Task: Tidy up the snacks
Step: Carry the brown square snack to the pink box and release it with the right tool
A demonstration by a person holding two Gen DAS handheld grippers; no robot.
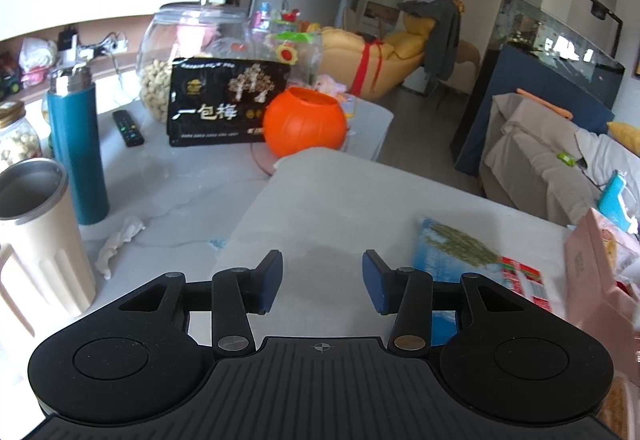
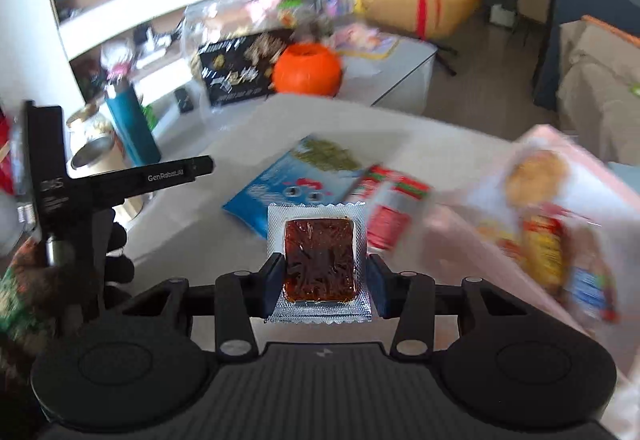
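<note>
Two grippers: both in view, each over the pale counter.
Far left: cream tumbler beside a teal flask; a crumpled tissue lies near them.
Back row: glass jar of nuts, black plum packet propped upright, orange pumpkin bowl touching the packet's right edge.
Left gripper: blue pads apart, nothing between them, above bare counter.
Blue snack bag: flat on the counter, just right of the left gripper.
Red-and-white packet: touching the blue bag's right side.
Right gripper: clamped on a clear sachet of dark red snack, held above the counter.
Pink box: far right, blurred, with snack packs inside.
</note>
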